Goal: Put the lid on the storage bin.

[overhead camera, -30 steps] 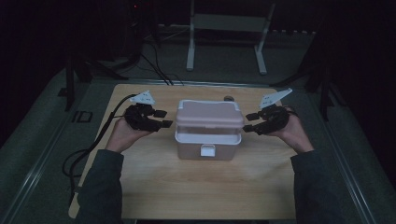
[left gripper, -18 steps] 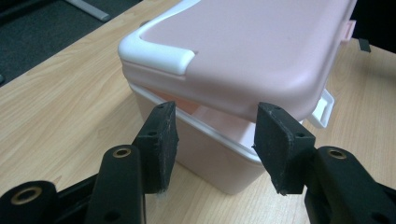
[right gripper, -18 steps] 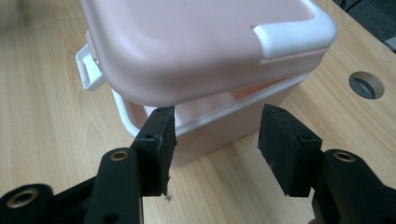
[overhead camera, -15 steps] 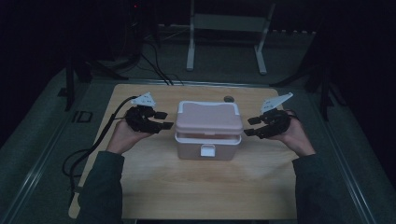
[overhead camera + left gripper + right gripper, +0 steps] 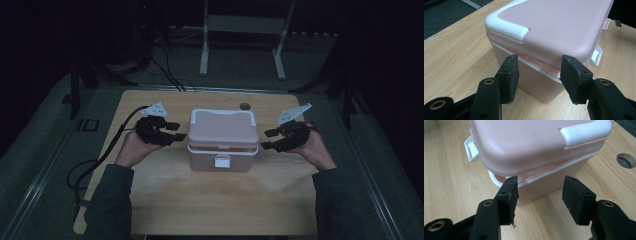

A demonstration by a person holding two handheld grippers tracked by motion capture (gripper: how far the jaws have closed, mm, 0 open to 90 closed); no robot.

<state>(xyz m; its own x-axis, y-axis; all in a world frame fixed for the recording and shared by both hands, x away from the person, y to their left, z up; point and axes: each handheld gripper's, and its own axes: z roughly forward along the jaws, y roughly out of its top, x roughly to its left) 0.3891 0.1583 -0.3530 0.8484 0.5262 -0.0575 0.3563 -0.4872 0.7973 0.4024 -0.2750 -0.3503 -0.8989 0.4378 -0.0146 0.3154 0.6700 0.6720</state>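
Note:
A pale pink lidded box [image 5: 222, 127] with white corner trim and a white front latch [image 5: 222, 161] stands in the middle of the wooden table [image 5: 200, 200]. Its lid sits slightly raised, and a thin gap shows above the base [image 5: 534, 82]. My left gripper [image 5: 177, 131] is at the box's left end, open, its tips just short of the lid. In the left gripper view the lid's rim [image 5: 544, 62] lies beyond the gap between the open jaws [image 5: 539, 72]. My right gripper [image 5: 263, 139] stands open at the box's right end, a little apart from it. Past its open jaws [image 5: 539, 195] the lid [image 5: 531, 142] overhangs the base.
A round cable hole [image 5: 244, 105] sits in the table behind the box. A black cable [image 5: 107, 150] trails from the left gripper over the table's left edge. A white metal stand [image 5: 240, 45] is on the floor beyond the table.
The right gripper has sunk slightly towards the near side of the table. The left gripper and the box have stayed where they were.

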